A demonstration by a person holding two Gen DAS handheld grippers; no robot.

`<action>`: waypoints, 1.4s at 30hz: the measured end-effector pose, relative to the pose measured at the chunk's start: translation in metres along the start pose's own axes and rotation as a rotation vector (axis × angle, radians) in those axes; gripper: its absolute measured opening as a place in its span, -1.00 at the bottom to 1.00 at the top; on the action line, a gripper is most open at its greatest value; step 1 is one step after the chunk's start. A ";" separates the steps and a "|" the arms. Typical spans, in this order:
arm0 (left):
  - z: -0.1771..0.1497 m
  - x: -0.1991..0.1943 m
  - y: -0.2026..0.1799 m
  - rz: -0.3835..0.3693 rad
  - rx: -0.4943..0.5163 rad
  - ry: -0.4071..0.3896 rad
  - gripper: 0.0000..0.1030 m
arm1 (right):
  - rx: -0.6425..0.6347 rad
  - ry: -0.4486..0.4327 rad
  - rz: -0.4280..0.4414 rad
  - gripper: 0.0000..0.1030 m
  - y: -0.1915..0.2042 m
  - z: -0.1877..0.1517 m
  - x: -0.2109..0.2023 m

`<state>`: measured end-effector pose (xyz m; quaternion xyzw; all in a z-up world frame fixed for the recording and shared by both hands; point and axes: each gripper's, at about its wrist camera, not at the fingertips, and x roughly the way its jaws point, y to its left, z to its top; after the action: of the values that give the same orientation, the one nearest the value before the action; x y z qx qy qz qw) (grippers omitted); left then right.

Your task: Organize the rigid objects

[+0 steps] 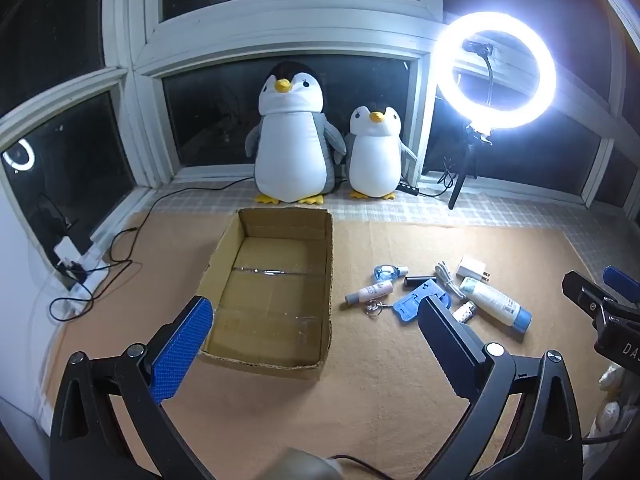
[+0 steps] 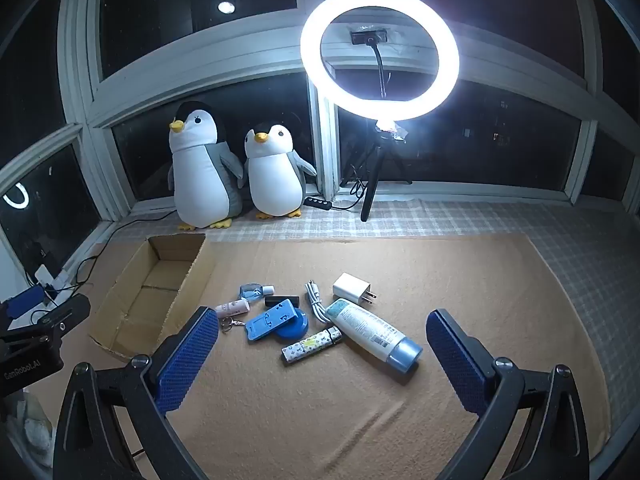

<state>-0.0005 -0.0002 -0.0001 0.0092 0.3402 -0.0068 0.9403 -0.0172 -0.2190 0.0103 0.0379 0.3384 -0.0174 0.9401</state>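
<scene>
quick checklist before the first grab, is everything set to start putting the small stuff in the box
1. Cardboard box has nothing in it, open side up: ok.
2. Right tool open, nothing between its fingers: ok.
3. Left tool open, nothing held: ok.
4. Lotion tube lies apart from the patterned lighter, clear to grasp: ok.
5. Blue phone stand overlaps a blue round lid; separate grab: not ok.
6. White cable touching the tube's end: cannot tell.
</scene>
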 end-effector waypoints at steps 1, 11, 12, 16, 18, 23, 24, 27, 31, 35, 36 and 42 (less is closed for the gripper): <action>0.000 -0.001 0.000 0.001 -0.004 -0.001 0.99 | 0.002 -0.001 0.001 0.99 0.000 0.000 0.000; -0.002 0.006 -0.003 0.014 -0.017 0.010 0.98 | -0.021 0.008 -0.015 0.99 0.005 -0.001 0.005; -0.004 0.003 0.005 0.006 -0.020 0.004 0.98 | -0.024 0.008 -0.018 0.99 0.007 -0.001 0.006; -0.003 0.002 0.005 0.001 -0.019 0.006 0.98 | -0.017 0.001 0.000 0.99 0.004 -0.002 0.002; -0.002 0.001 0.005 0.001 -0.015 0.004 0.98 | -0.018 0.000 -0.005 0.99 0.005 -0.002 0.003; -0.001 0.001 0.003 0.001 -0.011 0.003 0.98 | -0.020 0.000 -0.015 0.99 0.005 -0.002 0.002; -0.001 0.001 0.003 0.001 -0.010 0.003 0.99 | -0.020 0.000 -0.016 0.99 0.006 -0.002 0.002; -0.001 0.002 0.002 0.001 -0.009 0.004 0.98 | -0.015 -0.001 -0.016 0.99 0.005 -0.002 0.003; -0.001 0.002 0.002 0.002 -0.011 0.004 0.98 | -0.019 0.001 -0.018 0.99 0.004 0.000 0.002; -0.001 0.002 0.003 0.003 -0.010 0.004 0.98 | -0.017 0.001 -0.019 0.99 0.003 0.000 0.003; 0.000 0.002 0.002 0.005 -0.010 0.004 0.98 | -0.016 0.002 -0.019 0.99 0.003 0.000 0.003; 0.000 0.003 0.004 0.007 -0.010 0.003 0.98 | -0.018 0.005 -0.014 0.99 0.003 -0.001 0.005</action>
<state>0.0012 0.0034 -0.0020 0.0056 0.3415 -0.0020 0.9399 -0.0141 -0.2158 0.0063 0.0269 0.3409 -0.0207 0.9395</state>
